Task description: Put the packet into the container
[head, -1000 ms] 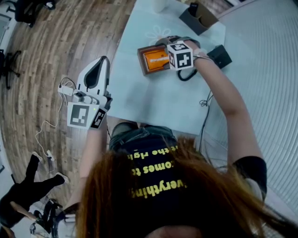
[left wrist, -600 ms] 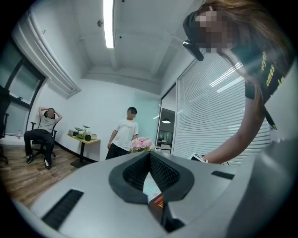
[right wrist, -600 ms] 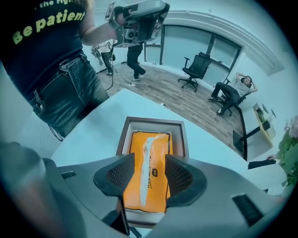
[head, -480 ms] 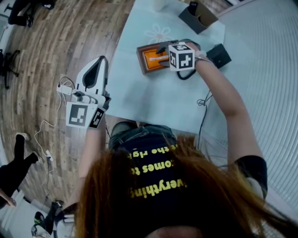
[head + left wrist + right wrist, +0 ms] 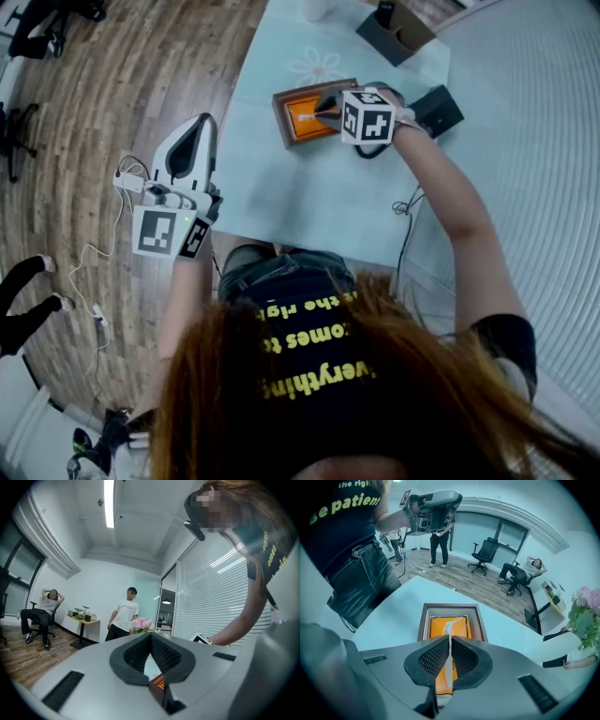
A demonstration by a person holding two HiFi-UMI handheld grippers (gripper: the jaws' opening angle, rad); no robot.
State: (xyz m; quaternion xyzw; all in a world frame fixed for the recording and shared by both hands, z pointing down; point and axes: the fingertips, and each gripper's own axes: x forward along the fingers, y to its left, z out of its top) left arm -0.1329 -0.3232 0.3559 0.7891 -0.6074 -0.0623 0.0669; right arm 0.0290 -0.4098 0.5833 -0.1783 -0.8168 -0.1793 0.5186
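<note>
An orange packet (image 5: pixel 307 119) lies in a shallow brown container (image 5: pixel 281 111) on the pale table. My right gripper (image 5: pixel 324 103) reaches over the container from the right. In the right gripper view, the jaws are pinched together on a raised white fold along the middle of the packet (image 5: pixel 449 625), which fills the container (image 5: pixel 423 620); the right gripper (image 5: pixel 450 640) is shut on that fold. My left gripper (image 5: pixel 195 136) hangs off the table's left edge, over the wooden floor. It is shut and holds nothing, and in its own view the left gripper (image 5: pixel 151 638) points across the room.
A grey open box (image 5: pixel 394 30) stands at the table's far edge. A black box (image 5: pixel 438 111) and a black cable (image 5: pixel 377 152) lie right of the container. White cables (image 5: pixel 94 253) trail on the floor. People (image 5: pixel 123 613) and office chairs (image 5: pixel 485 555) are farther back in the room.
The right gripper's jaws have closed on the packet's middle fold. The container and packet sit a little higher in the head view. The left gripper has barely moved.
</note>
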